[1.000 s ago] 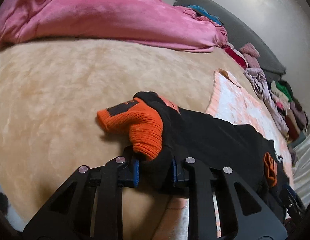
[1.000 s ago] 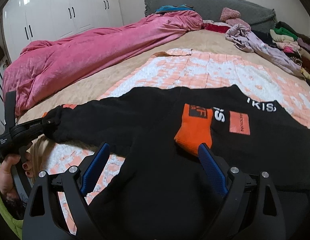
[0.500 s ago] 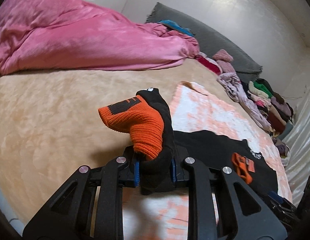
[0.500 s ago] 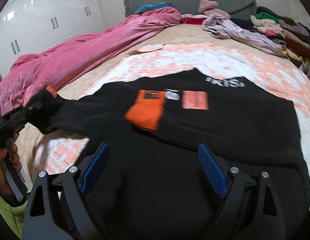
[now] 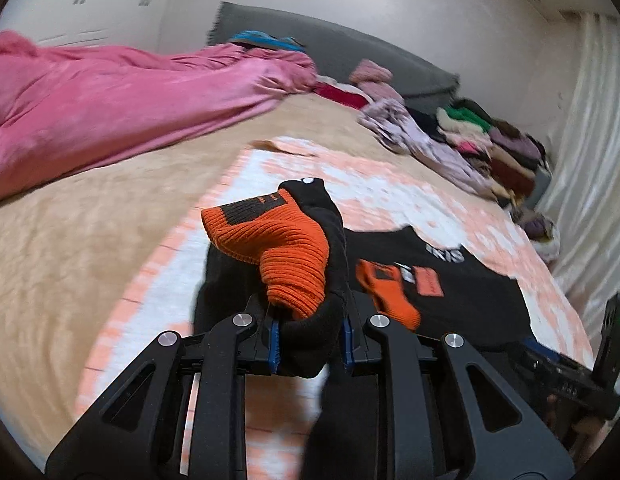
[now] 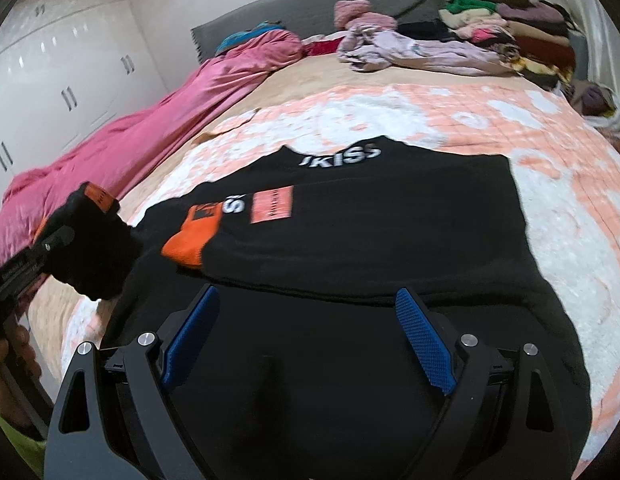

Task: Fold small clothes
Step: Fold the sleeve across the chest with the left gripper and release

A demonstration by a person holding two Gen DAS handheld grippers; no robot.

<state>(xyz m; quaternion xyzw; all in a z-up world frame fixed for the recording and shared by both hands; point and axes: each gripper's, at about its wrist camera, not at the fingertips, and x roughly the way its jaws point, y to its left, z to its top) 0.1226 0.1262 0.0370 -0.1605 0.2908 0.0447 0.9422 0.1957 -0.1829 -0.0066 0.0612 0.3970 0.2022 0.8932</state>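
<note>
A small black sweater (image 6: pixel 370 240) with white lettering and orange patches lies on an orange-and-white blanket (image 6: pixel 450 116) on the bed. Its right sleeve, ending in an orange cuff (image 6: pixel 194 236), is folded across the chest. My left gripper (image 5: pixel 308 340) is shut on the other sleeve's orange cuff (image 5: pixel 282 248) and holds it lifted above the sweater's left side; it shows in the right wrist view (image 6: pixel 54 248). My right gripper (image 6: pixel 306 340) is open and empty, low over the sweater's lower part.
A pink duvet (image 5: pixel 110 104) lies along the bed's left side. Loose clothes (image 6: pixel 410 48) and a folded stack (image 6: pixel 518 36) sit by the grey headboard (image 5: pixel 350 56). White wardrobe doors (image 6: pixel 50 92) stand at the left. The tan bed cover (image 5: pixel 70 240) surrounds the blanket.
My left gripper has lifted the sleeve cuff and carried it rightward, from off the blanket toward the sweater's body. My right gripper stayed open and shifted slightly over the sweater.
</note>
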